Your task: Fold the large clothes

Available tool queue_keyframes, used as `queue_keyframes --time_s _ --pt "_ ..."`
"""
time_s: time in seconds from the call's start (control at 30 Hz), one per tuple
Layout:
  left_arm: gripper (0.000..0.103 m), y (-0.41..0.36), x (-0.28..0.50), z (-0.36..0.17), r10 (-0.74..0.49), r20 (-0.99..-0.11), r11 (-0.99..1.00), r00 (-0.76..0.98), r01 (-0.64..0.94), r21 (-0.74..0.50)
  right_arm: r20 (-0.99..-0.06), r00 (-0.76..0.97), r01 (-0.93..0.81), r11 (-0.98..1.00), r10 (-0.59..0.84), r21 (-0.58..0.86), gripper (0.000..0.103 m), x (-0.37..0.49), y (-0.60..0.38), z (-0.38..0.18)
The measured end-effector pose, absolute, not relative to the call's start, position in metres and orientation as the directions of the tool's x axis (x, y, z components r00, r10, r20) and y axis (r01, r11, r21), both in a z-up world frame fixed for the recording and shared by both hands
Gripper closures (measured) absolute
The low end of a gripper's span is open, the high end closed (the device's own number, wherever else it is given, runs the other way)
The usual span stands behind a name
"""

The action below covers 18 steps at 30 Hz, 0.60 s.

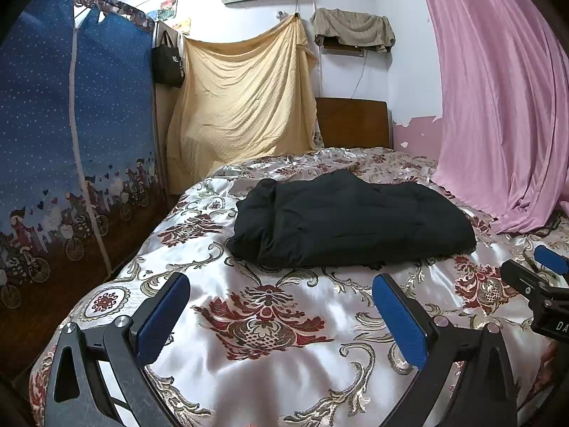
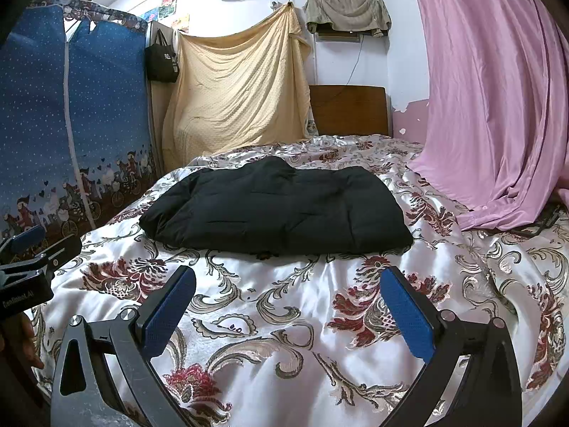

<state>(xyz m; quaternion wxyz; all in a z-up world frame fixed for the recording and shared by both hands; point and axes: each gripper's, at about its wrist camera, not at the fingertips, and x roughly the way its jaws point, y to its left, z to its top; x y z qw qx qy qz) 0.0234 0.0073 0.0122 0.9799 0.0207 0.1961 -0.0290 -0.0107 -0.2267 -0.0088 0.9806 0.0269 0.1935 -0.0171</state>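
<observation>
A black padded garment lies folded into a thick rectangle in the middle of the bed. My left gripper hovers open over the bedspread, short of the garment's near edge, with nothing between its blue pads. My right gripper is also open and empty, just in front of the garment's near edge. Each gripper shows at the edge of the other's view: the right gripper at the right, the left gripper at the left.
The bed carries a shiny white bedspread with red and gold flowers. A blue fabric wardrobe stands at the left, a yellow sheet hangs behind, a wooden headboard sits at the back, and a pink curtain drapes onto the bed's right side.
</observation>
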Motion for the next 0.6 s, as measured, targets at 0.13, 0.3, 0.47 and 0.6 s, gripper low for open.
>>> queue_keyframes --time_s 0.13,0.3,0.47,0.6 --pt "0.0 0.0074 0.0232 0.0139 -0.049 -0.384 0.998 0.922 0.064 0.028 -0.38 0.925 0.045 0.998 -0.024 0.046 0.001 -0.0108 -0.2266 -0.0094" --pt "0.0 0.0071 0.0227 0.0137 -0.048 -0.384 0.998 0.922 0.064 0.028 -0.38 0.925 0.044 0.998 -0.024 0.045 0.001 -0.0109 -0.2267 -0.0094" --pt "0.0 0.007 0.0226 0.0135 -0.048 -0.383 0.998 0.922 0.063 0.027 -0.381 0.924 0.045 0.998 -0.024 0.047 0.001 -0.0109 -0.2263 -0.0094" --pt "0.0 0.007 0.0225 0.0135 -0.049 -0.384 0.998 0.922 0.064 0.028 -0.38 0.925 0.045 0.998 -0.024 0.046 0.001 -0.011 -0.2261 -0.0096"
